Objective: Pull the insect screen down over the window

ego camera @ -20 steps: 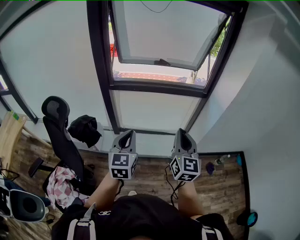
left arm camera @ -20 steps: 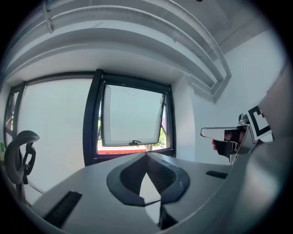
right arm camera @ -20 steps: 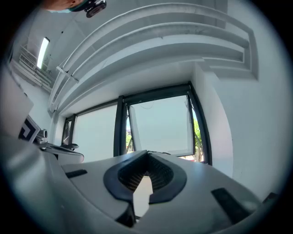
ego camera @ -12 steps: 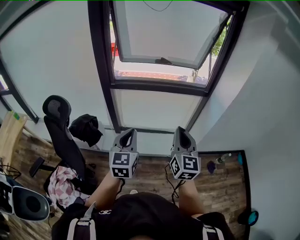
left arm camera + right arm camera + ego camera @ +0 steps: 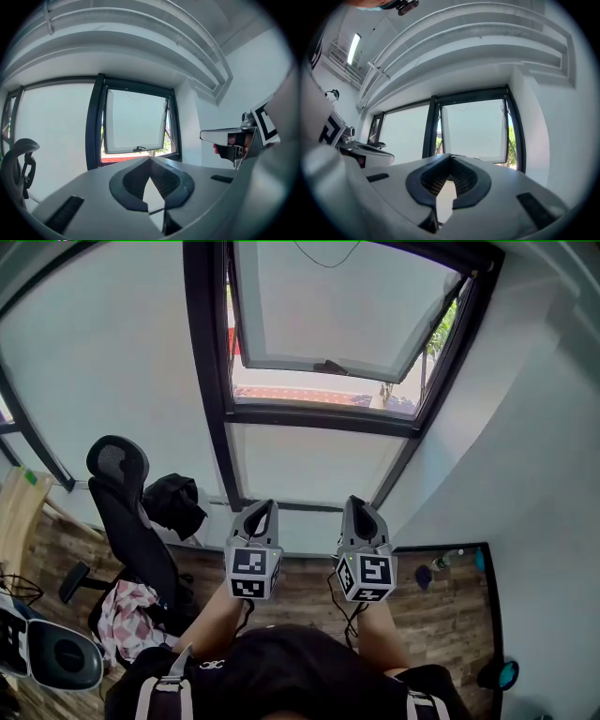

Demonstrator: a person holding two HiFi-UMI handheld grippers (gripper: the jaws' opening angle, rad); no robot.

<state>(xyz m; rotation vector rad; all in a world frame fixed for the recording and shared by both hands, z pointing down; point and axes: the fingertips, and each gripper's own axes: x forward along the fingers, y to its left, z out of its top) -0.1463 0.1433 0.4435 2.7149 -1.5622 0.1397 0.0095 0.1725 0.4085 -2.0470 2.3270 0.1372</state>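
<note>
- Window (image 5: 328,324) at 12 o'clock, its sash swung open.
- Left gripper (image 5: 260,514) and right gripper (image 5: 358,510) side by side toward 6 o'clock, fingers together, holding nothing.
- Chair (image 5: 127,507) at 9 o'clock, with a patterned cloth (image 5: 127,610) at 8.

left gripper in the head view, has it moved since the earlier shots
No. The grey left gripper keeps its place beside the black office chair; both drift together in the view.

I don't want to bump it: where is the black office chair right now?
In the head view, the black office chair stands at lower left on the wood floor, left of the left gripper.
</note>
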